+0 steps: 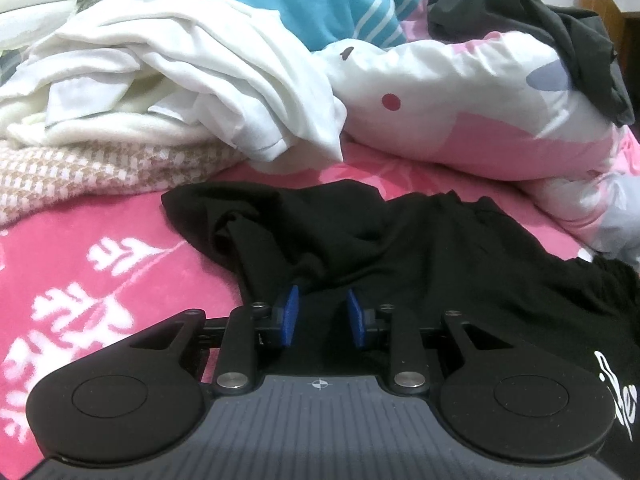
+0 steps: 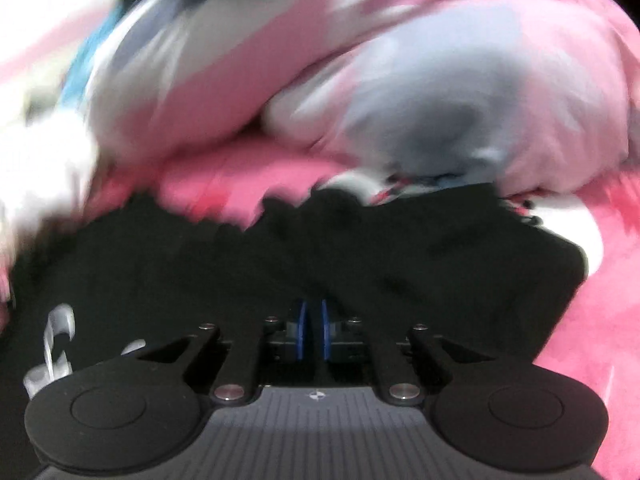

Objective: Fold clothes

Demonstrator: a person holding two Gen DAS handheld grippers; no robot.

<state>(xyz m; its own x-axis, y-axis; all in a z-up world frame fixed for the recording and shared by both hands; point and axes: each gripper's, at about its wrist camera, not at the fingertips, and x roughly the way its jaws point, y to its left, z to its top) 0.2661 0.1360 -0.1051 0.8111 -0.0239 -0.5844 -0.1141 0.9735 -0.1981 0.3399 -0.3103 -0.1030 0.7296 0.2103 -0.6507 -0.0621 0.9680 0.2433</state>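
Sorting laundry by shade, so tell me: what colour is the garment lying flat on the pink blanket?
Black garment; clearest in the left wrist view.

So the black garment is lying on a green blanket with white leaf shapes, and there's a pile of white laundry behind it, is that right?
Not quite: the blanket is pink, not green, as the left wrist view shows. The rest holds: the black garment lies on it, the blanket carries white leaf shapes, and a pile of white laundry sits behind the garment.
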